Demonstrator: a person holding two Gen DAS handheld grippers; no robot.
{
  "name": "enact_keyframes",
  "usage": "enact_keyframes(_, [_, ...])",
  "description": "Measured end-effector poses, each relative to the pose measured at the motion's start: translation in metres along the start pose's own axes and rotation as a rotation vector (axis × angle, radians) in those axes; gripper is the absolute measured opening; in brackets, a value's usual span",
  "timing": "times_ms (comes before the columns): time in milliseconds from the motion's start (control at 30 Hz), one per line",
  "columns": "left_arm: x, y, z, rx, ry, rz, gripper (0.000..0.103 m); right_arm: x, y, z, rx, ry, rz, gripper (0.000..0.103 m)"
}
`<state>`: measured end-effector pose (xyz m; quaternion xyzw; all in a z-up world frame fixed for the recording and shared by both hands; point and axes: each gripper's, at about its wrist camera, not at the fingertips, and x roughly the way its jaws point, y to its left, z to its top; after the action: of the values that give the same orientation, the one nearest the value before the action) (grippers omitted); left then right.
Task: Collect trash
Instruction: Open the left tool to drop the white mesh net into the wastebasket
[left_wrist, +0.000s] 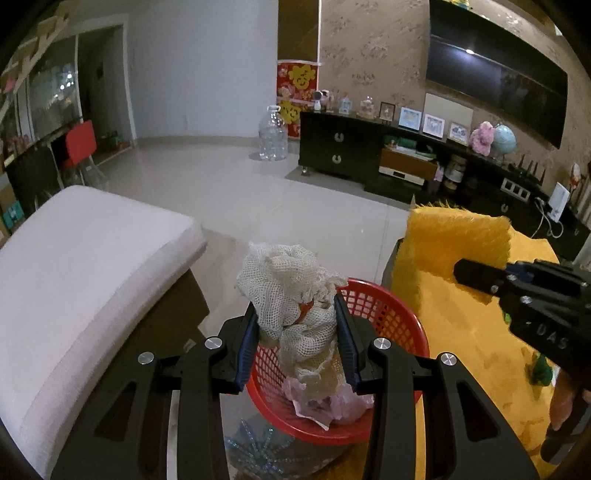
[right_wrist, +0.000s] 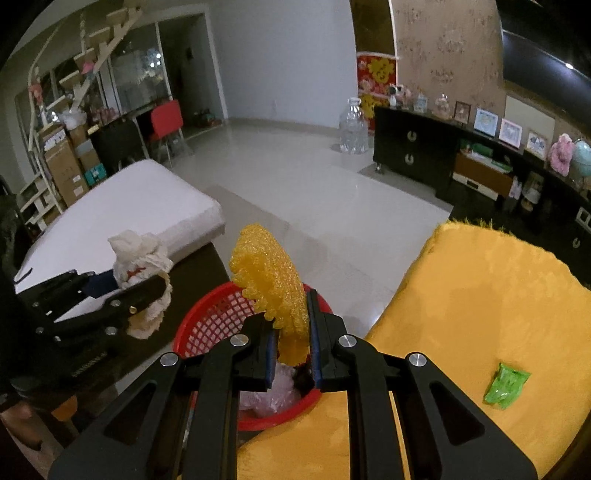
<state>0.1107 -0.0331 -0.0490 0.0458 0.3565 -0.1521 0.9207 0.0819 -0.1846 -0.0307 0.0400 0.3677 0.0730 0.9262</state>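
Holding a wad of white netting (left_wrist: 295, 295) clamped between its fingers, the left claw (left_wrist: 297, 328) hangs over the red basket (left_wrist: 388, 314), which already has pink plastic (left_wrist: 340, 402) in it. The right claw (right_wrist: 291, 332) is closed on a piece of yellow foam mesh (right_wrist: 269, 277) above the same basket. A green wrapper (right_wrist: 506, 384) lies on the yellow cloth (right_wrist: 480, 295) beside the basket.

A home living room. A large television (left_wrist: 495, 74) hangs on a patterned wall above a long dark cabinet (left_wrist: 340, 147) lined with framed pictures (left_wrist: 410, 119), a soft toy (left_wrist: 482, 137) and a globe (left_wrist: 504, 138). The glossy tiled floor (left_wrist: 229, 184) carries a big water bottle (left_wrist: 272, 133), with a white cushioned seat (left_wrist: 81, 266) nearby.
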Motion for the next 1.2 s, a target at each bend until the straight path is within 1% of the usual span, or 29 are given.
enact_keyframes(133, [0.006, 0.003, -0.001, -0.012, 0.013, -0.021, 0.037, 0.01, 0.005, -0.005, -0.01, 0.029, 0.002, 0.015])
enact_keyframes(233, [0.016, 0.009, -0.004, -0.042, 0.045, -0.05, 0.037, 0.017, 0.005, -0.009, -0.013, 0.046, 0.0, 0.015])
enact_keyframes(433, [0.031, 0.007, -0.014, -0.02, 0.087, -0.022, 0.037, 0.036, 0.001, -0.015, -0.014, 0.095, -0.006, 0.015])
enact_keyframes(800, [0.044, 0.002, -0.026, 0.002, 0.131, -0.014, 0.037, 0.063, -0.001, -0.03, -0.004, 0.187, -0.004, 0.016])
enact_keyframes(1000, [0.048, -0.002, -0.029, 0.014, 0.147, -0.018, 0.038, 0.067, -0.001, -0.034, 0.003, 0.197, 0.005, 0.016])
enact_keyframes(1100, [0.049, -0.003, -0.03, 0.017, 0.151, -0.022, 0.039, 0.065, -0.002, -0.033, 0.011, 0.193, 0.014, 0.021])
enact_keyframes(1200, [0.049, -0.003, -0.029, 0.015, 0.15, -0.024, 0.043, 0.062, -0.005, -0.033, 0.032, 0.189, 0.02, 0.032])
